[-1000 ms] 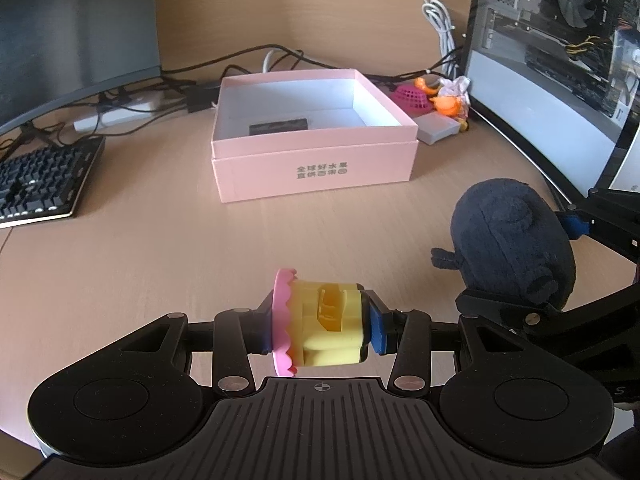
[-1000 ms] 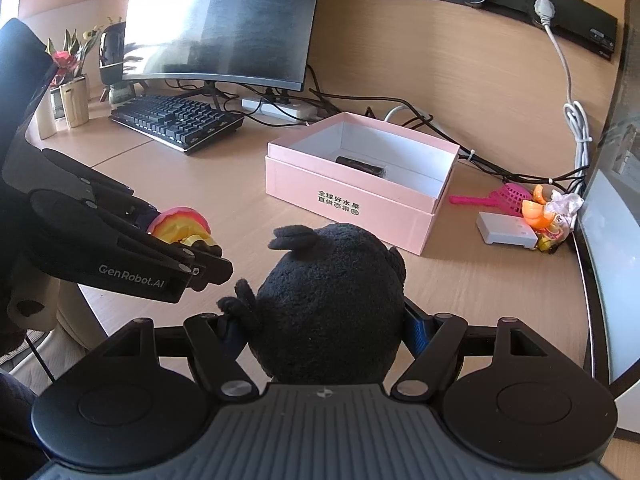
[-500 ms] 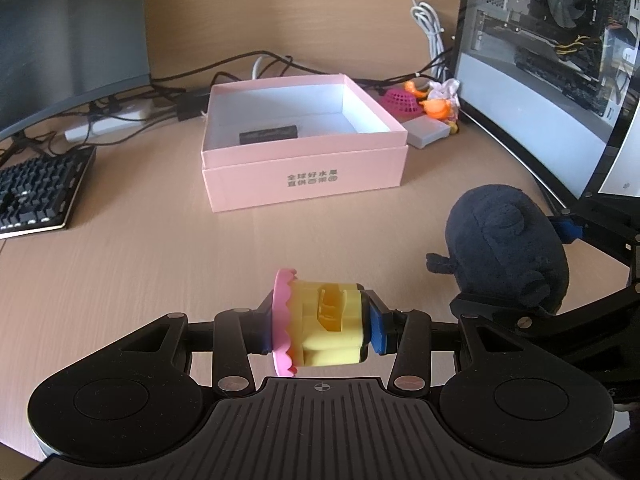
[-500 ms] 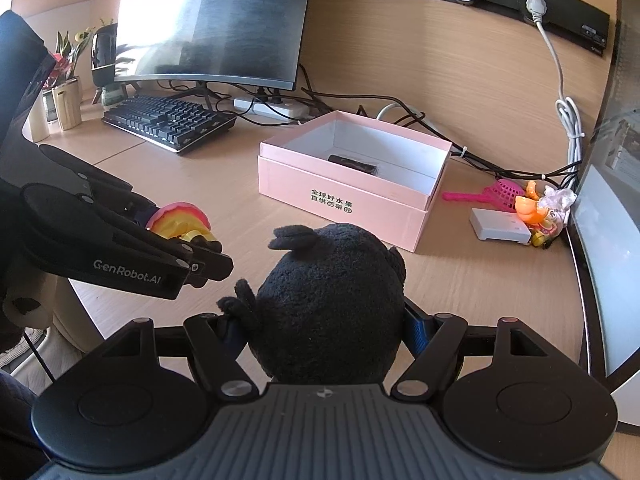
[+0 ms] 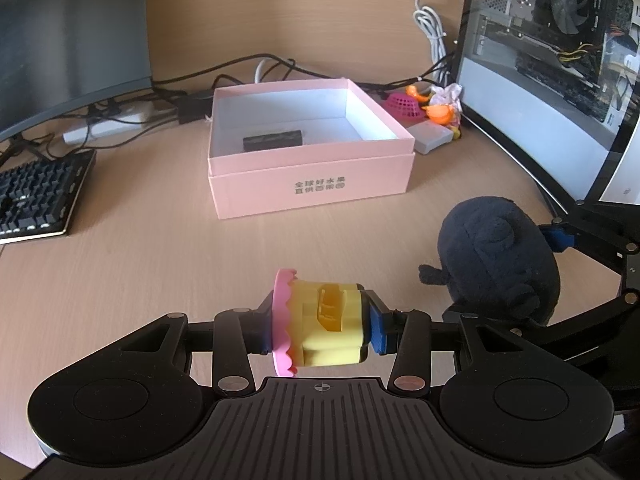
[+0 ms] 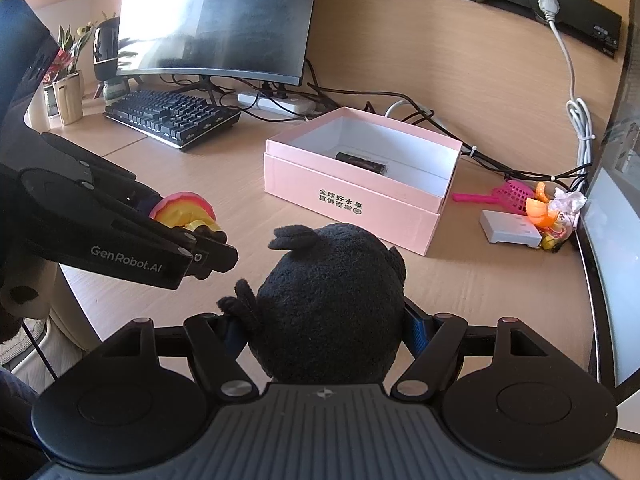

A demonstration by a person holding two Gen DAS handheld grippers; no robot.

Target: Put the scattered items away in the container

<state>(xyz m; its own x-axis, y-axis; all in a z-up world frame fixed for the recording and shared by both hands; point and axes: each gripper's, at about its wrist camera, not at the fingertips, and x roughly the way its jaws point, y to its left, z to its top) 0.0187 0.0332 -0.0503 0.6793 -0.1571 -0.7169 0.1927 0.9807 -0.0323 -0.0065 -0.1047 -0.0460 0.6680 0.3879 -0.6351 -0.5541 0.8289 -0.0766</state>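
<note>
Left gripper [image 5: 322, 326] is closed tight on a yellow toy with a pink scalloped rim [image 5: 320, 328]; toy sits sideways between the blue pads, pink rim against the left finger, yellow body against the right one. It is held up off the wooden desk [image 5: 140, 264]. In the right wrist view the same gripper [image 6: 208, 246] shows from the side, toy [image 6: 182, 210] poking above its fingers.

Right gripper [image 6: 324, 328] is clamped on a black plush toy [image 6: 332, 304]; the plush fills the whole gap between the fingers and bulges above them, small felt tufts sticking out on top and to its left. From the left wrist view the plush [image 5: 496, 260] is just right of the left gripper, near it but apart.

Pink box [image 5: 310, 172] stands straight ahead of the left gripper, well apart, open top, white inside. From the right gripper the box [image 6: 356, 196] is ahead too, slightly right. One dark flat item [image 5: 273, 140] lies on the box floor, toward its left-middle; cannot tell what it is.

Beyond the box, to its right: pink mesh scoop [image 6: 508, 194], orange toy pieces [image 6: 538, 208], a small grey-white block [image 6: 514, 233], all on the desk beside a monitor edge. Ahead-left of both grippers: black keyboard [image 6: 176, 118], with a dark curved monitor [image 6: 216, 20] behind it. Cables [image 5: 248, 68] run along the wall behind the box.
</note>
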